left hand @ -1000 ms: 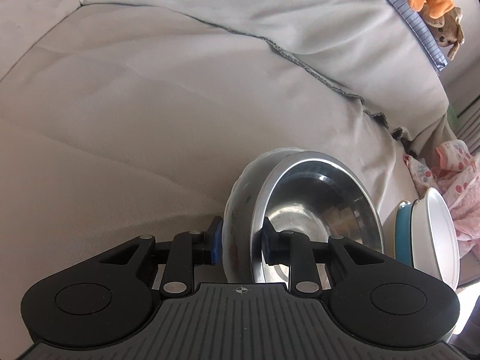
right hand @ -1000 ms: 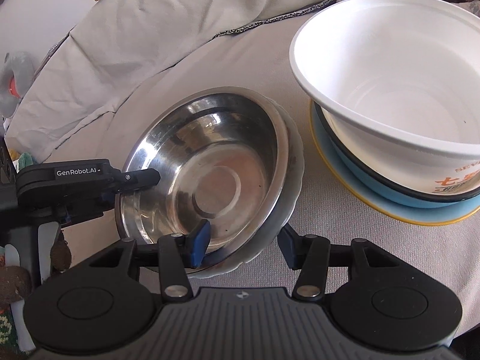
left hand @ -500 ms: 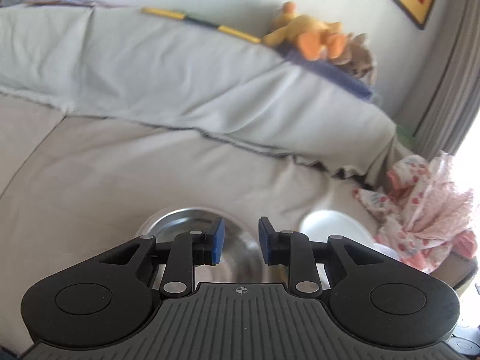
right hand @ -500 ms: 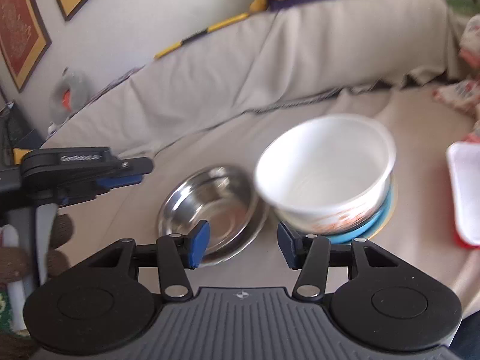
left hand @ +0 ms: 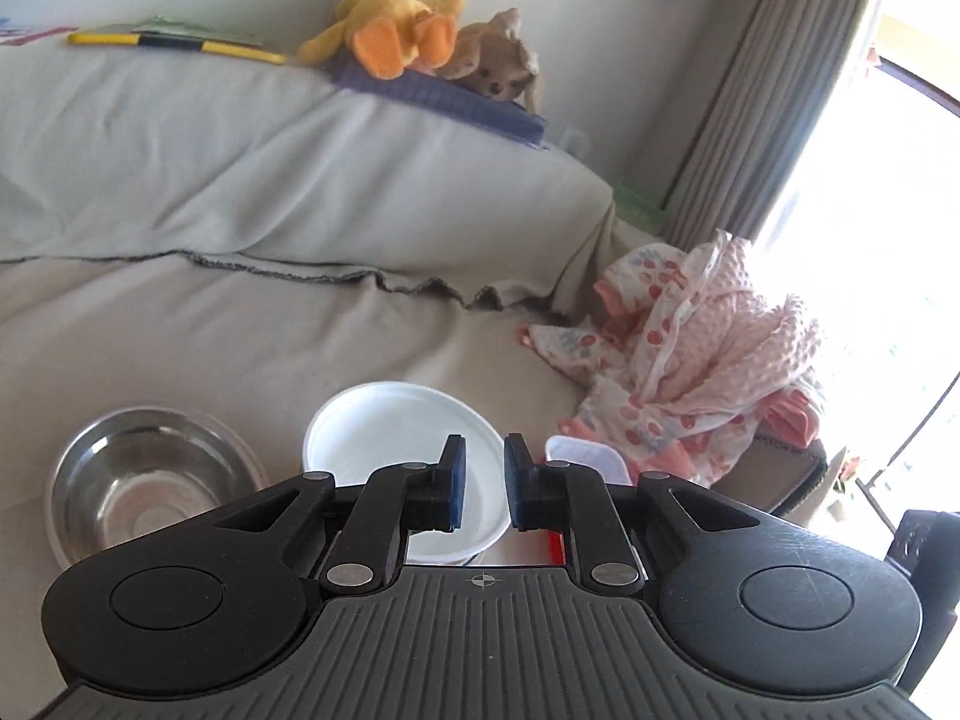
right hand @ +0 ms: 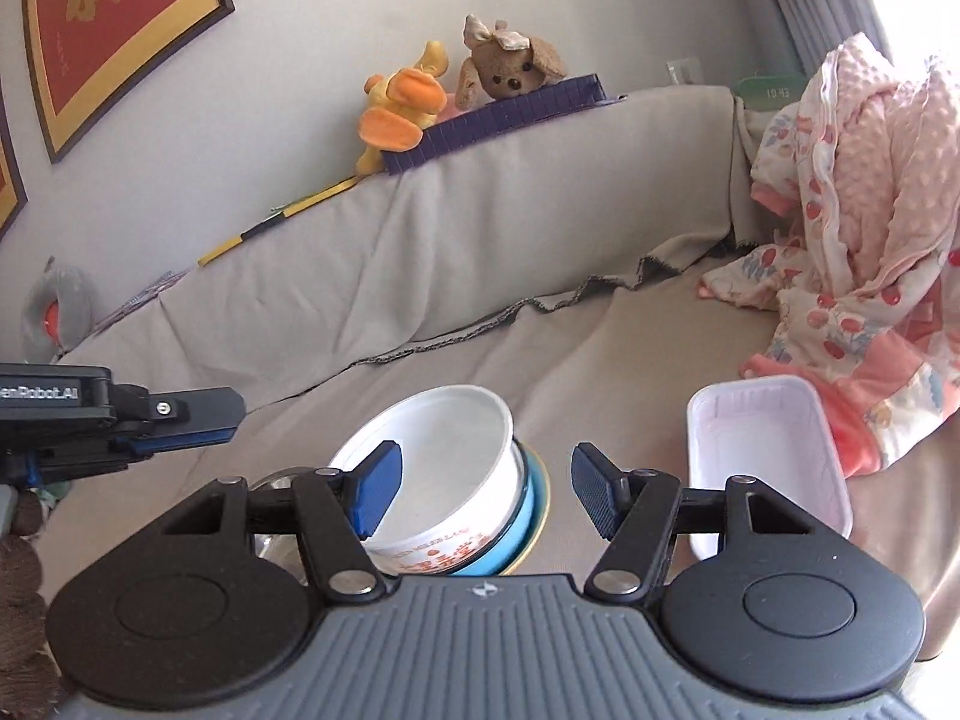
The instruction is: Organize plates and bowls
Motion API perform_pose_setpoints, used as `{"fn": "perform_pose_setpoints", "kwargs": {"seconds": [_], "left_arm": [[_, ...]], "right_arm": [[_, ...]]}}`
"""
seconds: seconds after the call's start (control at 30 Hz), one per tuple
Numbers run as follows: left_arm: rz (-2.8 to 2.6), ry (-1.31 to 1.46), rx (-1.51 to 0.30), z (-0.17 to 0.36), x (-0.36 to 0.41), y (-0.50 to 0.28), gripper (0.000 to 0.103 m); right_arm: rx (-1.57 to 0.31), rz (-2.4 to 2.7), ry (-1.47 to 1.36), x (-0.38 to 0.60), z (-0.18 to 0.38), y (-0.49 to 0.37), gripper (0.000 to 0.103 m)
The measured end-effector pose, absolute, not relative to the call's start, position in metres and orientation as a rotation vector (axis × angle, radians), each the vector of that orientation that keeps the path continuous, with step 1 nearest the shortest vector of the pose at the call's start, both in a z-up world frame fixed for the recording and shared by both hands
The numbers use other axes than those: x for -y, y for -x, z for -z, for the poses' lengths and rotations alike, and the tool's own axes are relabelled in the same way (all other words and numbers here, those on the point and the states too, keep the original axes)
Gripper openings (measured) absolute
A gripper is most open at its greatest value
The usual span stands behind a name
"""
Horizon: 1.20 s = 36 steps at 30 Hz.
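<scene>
A steel bowl (left hand: pixel 144 468) sits on the grey covered seat, low left in the left wrist view. Right of it stands a white bowl (left hand: pixel 402 438), which in the right wrist view (right hand: pixel 444 438) is nested in a blue bowl (right hand: pixel 528 510) on a yellow-rimmed plate (right hand: pixel 543 498). My left gripper (left hand: pixel 483 483) hangs raised above the bowls, shut on nothing, and also shows at the left edge of the right wrist view (right hand: pixel 180 420). My right gripper (right hand: pixel 485 492) hovers above the white bowl, its jaws opening with nothing between them.
A white plastic tray (right hand: pixel 768 450) lies right of the bowl stack. A heap of pink patterned clothes (left hand: pixel 708 360) fills the seat's right end. Plush toys (left hand: pixel 408 36) rest on the covered backrest. A curtain (left hand: pixel 750 90) hangs at the right.
Both grippers let go of the steel bowl's rim and rose back and away from it. The left jaws closed and the right jaws spread wider. The bowl stays on the seat.
</scene>
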<state>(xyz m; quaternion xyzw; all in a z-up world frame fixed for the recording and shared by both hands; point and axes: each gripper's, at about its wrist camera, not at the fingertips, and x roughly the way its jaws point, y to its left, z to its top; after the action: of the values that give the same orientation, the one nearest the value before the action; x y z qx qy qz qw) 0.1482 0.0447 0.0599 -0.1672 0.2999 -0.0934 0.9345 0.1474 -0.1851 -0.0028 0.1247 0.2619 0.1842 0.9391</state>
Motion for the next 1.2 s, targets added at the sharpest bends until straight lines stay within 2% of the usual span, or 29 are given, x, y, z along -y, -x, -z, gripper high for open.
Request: {"fn": "perform_pose_setpoints", "kwargs": {"seconds": [0.13, 0.27, 0.53, 0.93, 0.97, 1.03, 1.1, 1.2], "left_arm": [[0.179, 0.305, -0.638, -0.057, -0.058, -0.154, 0.017], [0.142, 0.375, -0.714, -0.044, -0.082, -0.175, 0.018], [0.116, 0.294, -0.849, -0.005, -0.084, -0.226, 0.018], [0.113, 0.269, -0.924, 0.025, -0.096, -0.260, 0.019], [0.112, 0.272, -0.927, 0.027, -0.097, -0.261, 0.022], [0.108, 0.279, -0.941, 0.032, -0.098, -0.265, 0.036], [0.098, 0.269, -0.961, 0.037, -0.097, -0.271, 0.045], [0.118, 0.267, -0.988, 0.041, -0.096, -0.277, 0.048]], "right_arm": [[-0.503, -0.349, -0.193, 0.179, -0.006, -0.158, 0.064], [-0.577, -0.364, -0.158, 0.169, -0.001, -0.188, 0.064], [-0.697, -0.355, -0.121, 0.156, 0.036, -0.235, 0.064], [-0.788, -0.404, -0.074, 0.146, 0.066, -0.269, 0.064], [-0.796, -0.394, -0.075, 0.147, 0.069, -0.272, 0.064], [-0.808, -0.388, -0.082, 0.151, 0.074, -0.276, 0.064], [-0.817, -0.384, -0.096, 0.155, 0.077, -0.278, 0.064], [-0.822, -0.382, -0.107, 0.158, 0.080, -0.280, 0.064]]}}
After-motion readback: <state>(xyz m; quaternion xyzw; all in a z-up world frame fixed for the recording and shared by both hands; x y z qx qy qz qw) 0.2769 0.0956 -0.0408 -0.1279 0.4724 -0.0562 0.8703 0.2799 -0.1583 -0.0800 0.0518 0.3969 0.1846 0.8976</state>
